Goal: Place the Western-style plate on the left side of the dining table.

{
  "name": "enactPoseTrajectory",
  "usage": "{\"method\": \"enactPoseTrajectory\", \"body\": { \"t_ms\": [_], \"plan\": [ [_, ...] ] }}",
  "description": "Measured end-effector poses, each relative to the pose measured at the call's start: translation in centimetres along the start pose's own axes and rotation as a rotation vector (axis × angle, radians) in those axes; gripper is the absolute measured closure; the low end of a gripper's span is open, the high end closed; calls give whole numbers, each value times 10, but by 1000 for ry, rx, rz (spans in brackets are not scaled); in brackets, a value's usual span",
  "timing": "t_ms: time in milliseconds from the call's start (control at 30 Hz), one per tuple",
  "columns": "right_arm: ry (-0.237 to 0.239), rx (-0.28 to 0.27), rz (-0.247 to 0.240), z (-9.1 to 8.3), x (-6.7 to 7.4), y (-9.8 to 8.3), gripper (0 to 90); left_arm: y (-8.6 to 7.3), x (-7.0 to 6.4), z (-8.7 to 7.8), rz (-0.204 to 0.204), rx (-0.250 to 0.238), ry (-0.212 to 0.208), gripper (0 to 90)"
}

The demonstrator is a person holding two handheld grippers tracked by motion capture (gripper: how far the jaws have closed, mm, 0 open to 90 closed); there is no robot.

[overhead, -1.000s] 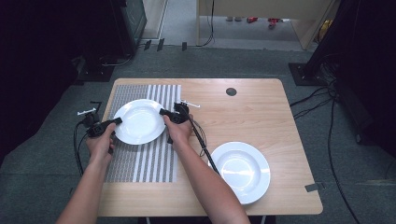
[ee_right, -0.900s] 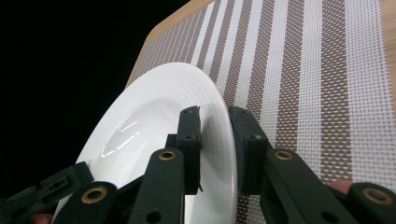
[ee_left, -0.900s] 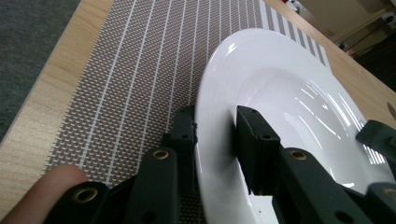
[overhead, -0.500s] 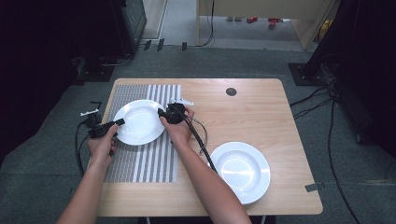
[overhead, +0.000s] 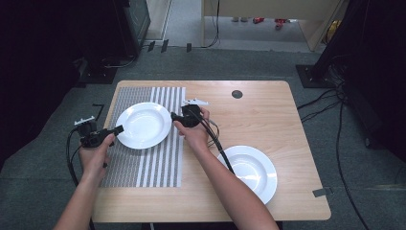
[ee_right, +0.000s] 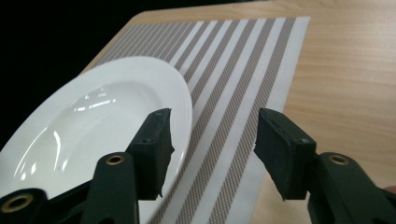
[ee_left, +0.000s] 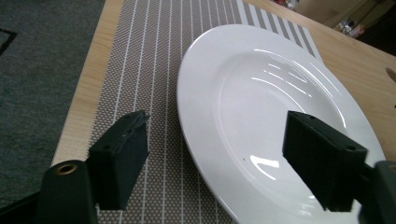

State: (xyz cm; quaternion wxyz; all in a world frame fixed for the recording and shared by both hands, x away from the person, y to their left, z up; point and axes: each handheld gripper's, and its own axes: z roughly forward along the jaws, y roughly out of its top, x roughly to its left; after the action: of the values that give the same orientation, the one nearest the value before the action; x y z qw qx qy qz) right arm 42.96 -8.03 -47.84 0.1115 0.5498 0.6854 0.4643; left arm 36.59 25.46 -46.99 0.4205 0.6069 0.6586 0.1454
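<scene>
Two grippers flank plate (overhead: 143,125) (rims unclamped), placemat (overhead: 148,163)

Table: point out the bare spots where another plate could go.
Bare wood lies across the far right of the table, between the dark round hole and the right-hand plate. The near end of the striped placemat is free too. Around the plate on the placemat it is crowded.

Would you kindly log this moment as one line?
left gripper: jaws just opened, empty | right gripper: jaws just opened, empty | round white plate: flat on striped grey placemat, released
</scene>
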Motion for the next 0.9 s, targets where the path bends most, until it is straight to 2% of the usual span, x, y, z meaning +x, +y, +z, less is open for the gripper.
{"method": "enactPoseTrajectory", "body": {
  "t_ms": [33,133,233,367,567,633,767,900],
  "plan": [
    [8,15,11,-4,-1,-1,410,-1,-2,-2,11,-1,-2,188],
    [35,14,38,-17,-6,-1,321,-4,-6,-8,30,-12,3,169],
    [55,12,7,-29,-7,0,295,-7,-11,-13,46,-21,4,150],
    [76,4,-15,-46,-8,0,295,-12,-21,-19,83,-25,7,137],
    [71,-11,-24,-70,-17,-1,293,-20,-30,-25,99,-16,-4,137],
    [59,-18,-31,-77,-21,-2,292,-22,-32,-26,98,-14,7,137],
    [66,-20,-32,-91,-28,-5,282,-29,-30,-27,96,5,21,138],
    [62,-28,-51,-106,-36,-10,277,-36,-29,-30,96,13,18,138]
  ]
}}
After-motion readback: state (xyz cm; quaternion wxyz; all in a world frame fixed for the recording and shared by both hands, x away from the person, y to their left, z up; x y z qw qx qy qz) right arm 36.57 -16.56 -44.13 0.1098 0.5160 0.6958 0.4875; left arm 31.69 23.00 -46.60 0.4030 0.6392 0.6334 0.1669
